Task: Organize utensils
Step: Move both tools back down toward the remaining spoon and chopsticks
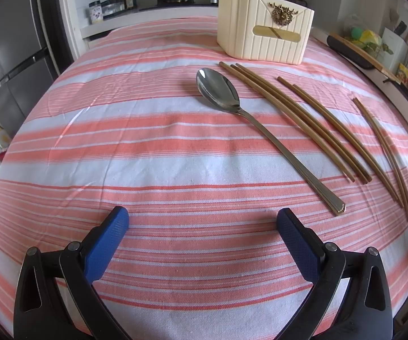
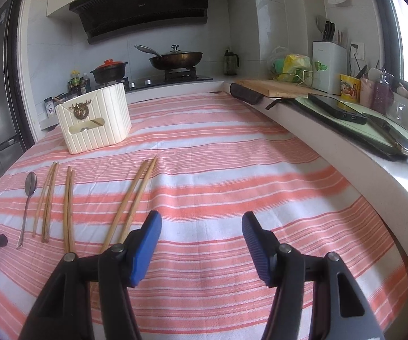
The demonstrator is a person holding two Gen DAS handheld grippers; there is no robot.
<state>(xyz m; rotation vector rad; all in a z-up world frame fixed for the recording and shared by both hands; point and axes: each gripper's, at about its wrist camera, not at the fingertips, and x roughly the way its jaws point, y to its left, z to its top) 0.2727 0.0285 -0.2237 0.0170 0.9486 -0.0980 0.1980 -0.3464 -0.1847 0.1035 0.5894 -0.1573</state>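
Both tongs are seen apart and nothing is held between them: the left tongs (image 1: 202, 221) hang over bare striped cloth, and the right tongs (image 2: 201, 226) are placed just beside the near ends of the rightmost pair of chopsticks (image 2: 134, 195). On the surface (image 2: 232, 170) a metal spoon (image 1: 218, 90) and three groups of chopsticks are laid out side by side, and the cream holder (image 1: 263, 25) is standing behind them, well apart from both tongs. It is judged that this rightmost pair is to be picked first. For a good grip, the right tongs should be shifted a little to the left, so that both sticks are taken together near their ends, and they should be closed slowly, because thin sticks are easily rolled away.
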